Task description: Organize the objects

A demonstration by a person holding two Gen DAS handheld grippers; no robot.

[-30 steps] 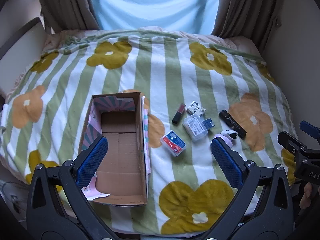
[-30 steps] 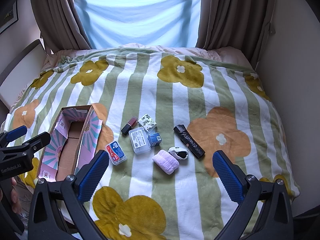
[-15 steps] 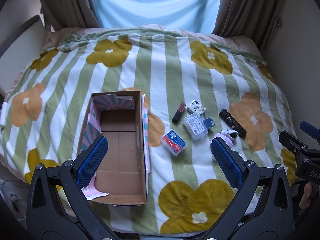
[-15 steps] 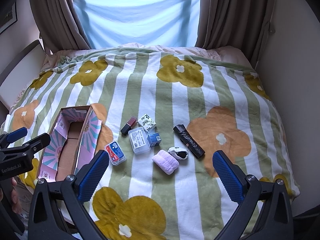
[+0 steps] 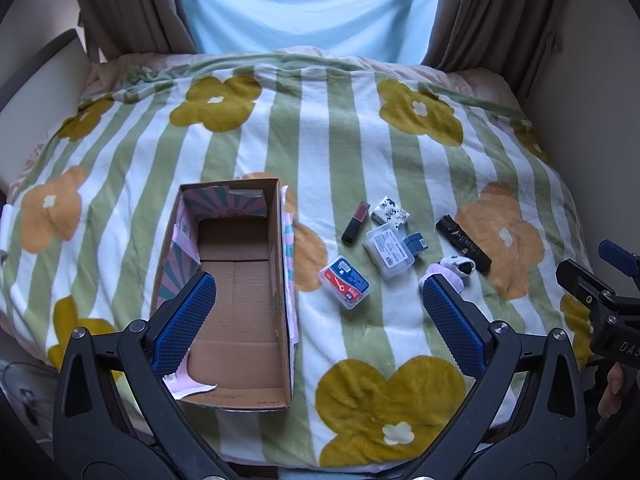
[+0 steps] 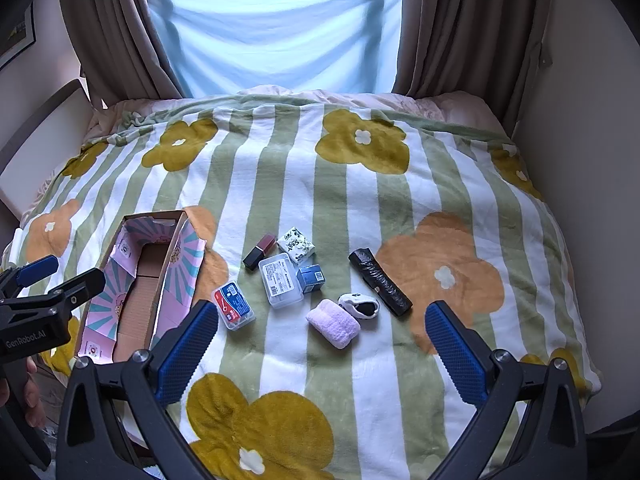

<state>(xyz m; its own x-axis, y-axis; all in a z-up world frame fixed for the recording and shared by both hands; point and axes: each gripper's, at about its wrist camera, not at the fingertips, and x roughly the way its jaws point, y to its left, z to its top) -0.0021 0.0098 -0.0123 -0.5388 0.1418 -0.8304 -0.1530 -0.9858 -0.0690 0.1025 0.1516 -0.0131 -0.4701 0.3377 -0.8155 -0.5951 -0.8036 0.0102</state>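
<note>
Right wrist: fluffy pink towel roll (image 6: 333, 323), cardboard box (image 6: 160, 280), both hand-held grippers (image 6: 320, 344) (image 5: 316, 312) wide.

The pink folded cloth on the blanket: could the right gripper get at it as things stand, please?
Probably yes. The right gripper is open and empty, and the pink folded cloth lies just ahead between its fingers with nothing over it. The small black-and-white item sits close beside it, so a careless close might catch that too.

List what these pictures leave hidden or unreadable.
- Pink roll: left wrist view, mostly behind the left gripper finger.
- Cardboard box floor: right wrist view, screened by its near wall.
- Clear case label: print too small in both views.
- Right gripper: left wrist view, cut off at the right edge.
</note>
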